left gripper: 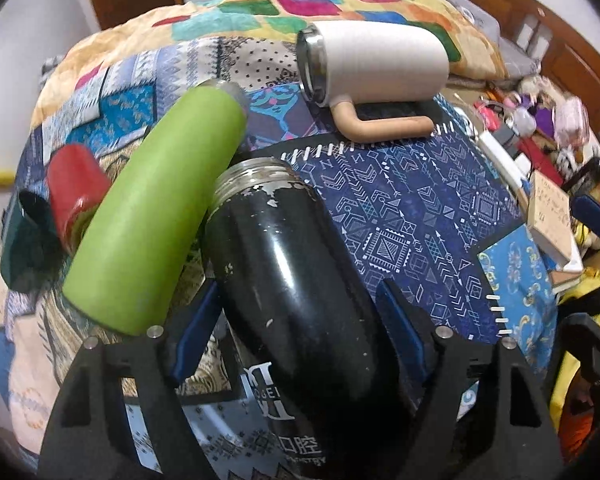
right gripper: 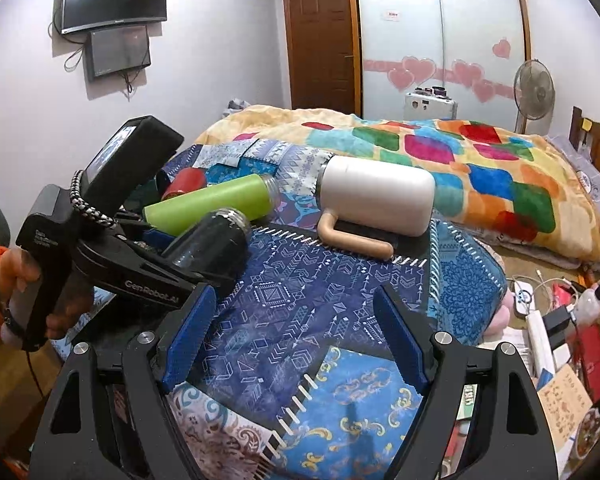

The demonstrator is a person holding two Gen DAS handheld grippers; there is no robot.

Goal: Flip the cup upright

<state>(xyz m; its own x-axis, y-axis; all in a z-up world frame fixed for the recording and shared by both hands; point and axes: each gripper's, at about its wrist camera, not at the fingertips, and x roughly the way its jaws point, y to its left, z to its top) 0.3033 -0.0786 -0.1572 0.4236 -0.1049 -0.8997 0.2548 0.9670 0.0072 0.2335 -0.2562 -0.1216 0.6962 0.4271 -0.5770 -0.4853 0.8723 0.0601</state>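
Your left claw (left gripper: 300, 312) sits low in the centre of the left wrist view, its blue pads spread around the body of a black flask (left gripper: 292, 280) that lies tilted, threaded steel mouth pointing toward the upper left of the frame. The left pad seems to be at the flask's side, while a sliver of patterned cloth shows beside the right pad, so you cannot count on a firm grip; the claw looks open around the flask rather than clamped. The risk from here is judgement only: the flask is glossy and rounded, and if you lift or rotate before both pads bite, it may roll out or swing mouth-down. A green bottle (left gripper: 156, 216) lies just beside it at the left, touching or nearly so, and could be knocked into the red cup (left gripper: 76, 196) further left. The quilted bed cover (left gripper: 420, 220) is soft and uneven, so an upright flask may topple once released. A white mug (left gripper: 380, 64) with a tan handle lies on its side at the upper right, well apart. In the right wrist view, your right claw (right gripper: 296, 340) hangs wide open at bottom centre, holding and touching nothing, with only the cover between its pads, while the flask appears at middle left.
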